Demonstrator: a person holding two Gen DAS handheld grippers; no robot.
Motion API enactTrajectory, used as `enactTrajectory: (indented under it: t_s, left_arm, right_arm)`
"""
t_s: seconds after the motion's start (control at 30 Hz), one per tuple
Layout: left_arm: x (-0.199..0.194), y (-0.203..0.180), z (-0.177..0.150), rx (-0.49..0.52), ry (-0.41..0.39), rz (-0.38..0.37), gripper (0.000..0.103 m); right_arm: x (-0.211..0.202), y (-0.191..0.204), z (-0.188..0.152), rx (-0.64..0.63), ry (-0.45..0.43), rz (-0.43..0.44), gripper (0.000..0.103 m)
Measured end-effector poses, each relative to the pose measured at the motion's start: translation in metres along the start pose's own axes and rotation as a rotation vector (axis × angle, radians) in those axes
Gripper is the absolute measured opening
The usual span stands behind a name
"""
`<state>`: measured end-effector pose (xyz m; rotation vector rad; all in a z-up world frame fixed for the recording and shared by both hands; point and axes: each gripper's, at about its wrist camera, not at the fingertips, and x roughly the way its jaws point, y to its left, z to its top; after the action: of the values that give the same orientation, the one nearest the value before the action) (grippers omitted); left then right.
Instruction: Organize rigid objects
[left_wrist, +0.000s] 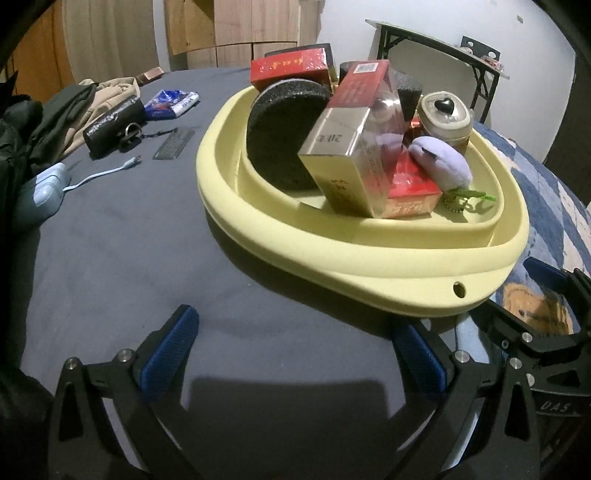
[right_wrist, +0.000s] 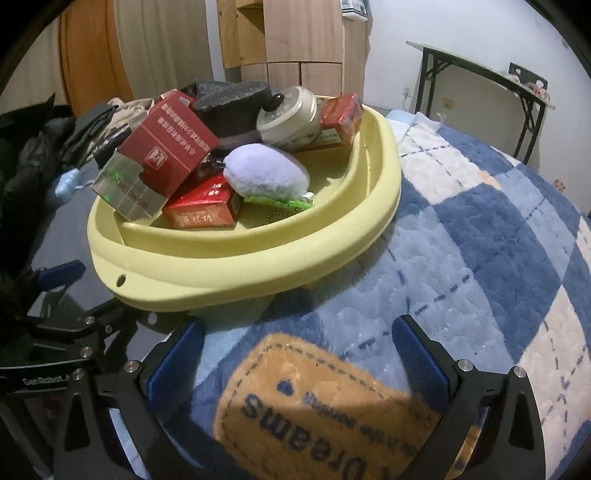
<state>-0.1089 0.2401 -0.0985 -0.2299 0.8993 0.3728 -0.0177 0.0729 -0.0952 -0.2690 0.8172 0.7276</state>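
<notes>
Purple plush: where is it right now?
The purple plush lies inside the yellow basin, at its near right part in both wrist views, against the red box and below the lidded round tin.

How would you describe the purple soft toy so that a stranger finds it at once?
Look in the yellow basin on the bed. Near its front, the toy lies against a red box. It is the only fuzzy, rounded, lilac thing among hard boxes, with a green tag beneath.

Left gripper (left_wrist: 295, 354): we see black arms, blue textured pads, silver screws.
Right gripper (right_wrist: 299, 356): same build; we read "GenRobot".
</notes>
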Motion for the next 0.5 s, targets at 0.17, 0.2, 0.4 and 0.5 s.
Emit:
enactTrajectory:
  t_s: [0.17, 0.2, 0.4, 0.5]
  left_arm:
    - [-0.0006, -0.0006, 0.0000, 0.001, 0.001, 0.001, 0.103]
    - [-0.0006, -0.0004, -0.0001, 0.000, 0.001, 0.000, 0.103]
    - [-0.0005, -0.0005, 0.0000, 0.001, 0.001, 0.001, 0.103]
    - [-0.0007, -0.0003, 0.0000, 0.001, 0.001, 0.001, 0.103]
  right_arm:
    - [-0.0007, -0.0011, 0.0001, 0.001, 0.001, 0.005, 0.103]
    - [-0.0011, -0.0013, 0.0005, 0.001, 0.002, 0.006, 0.103]
    - [-0.0007, -0.0014, 0.0002, 0.001, 0.001, 0.006, 0.103]
    - [-0.0005, -0.0014, 0.0002, 0.001, 0.001, 0.006, 0.103]
